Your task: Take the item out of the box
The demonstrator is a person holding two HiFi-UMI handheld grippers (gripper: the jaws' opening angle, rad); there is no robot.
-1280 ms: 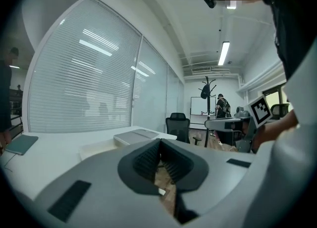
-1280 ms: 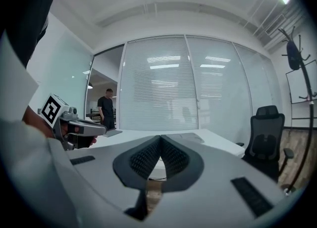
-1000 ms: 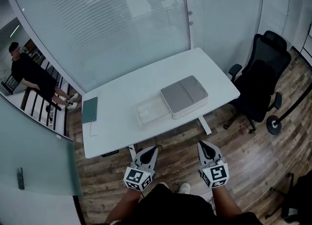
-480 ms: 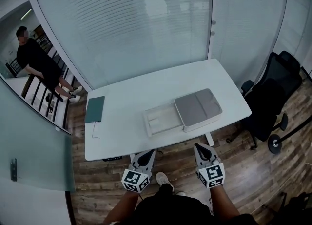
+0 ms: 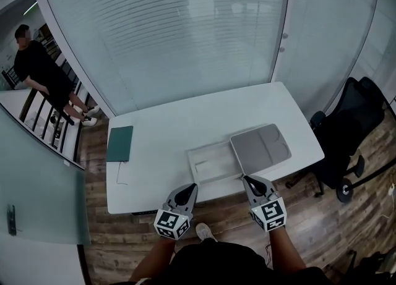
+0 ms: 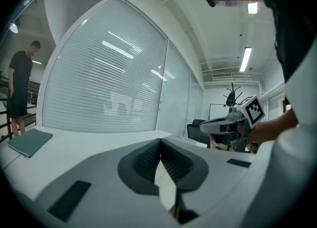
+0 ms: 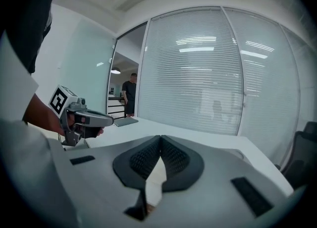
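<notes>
Square-marked right gripper (image 5: 246, 180) near grey box (image 5: 260, 148)

On the worktop (image 5: 158, 130) the box (image 5: 262, 146) lies toward the right end, with a tray (image 5: 210, 164) touching its left side. A notebook (image 5: 119, 143) lies at the left end, well apart from both. A chair (image 5: 354, 123) stands to the right of the worktop. At the near edge the left hand-held gripper (image 5: 191, 187) is before the tray, and the right hand-held gripper (image 5: 245, 178) is by the box's near corner.
</notes>
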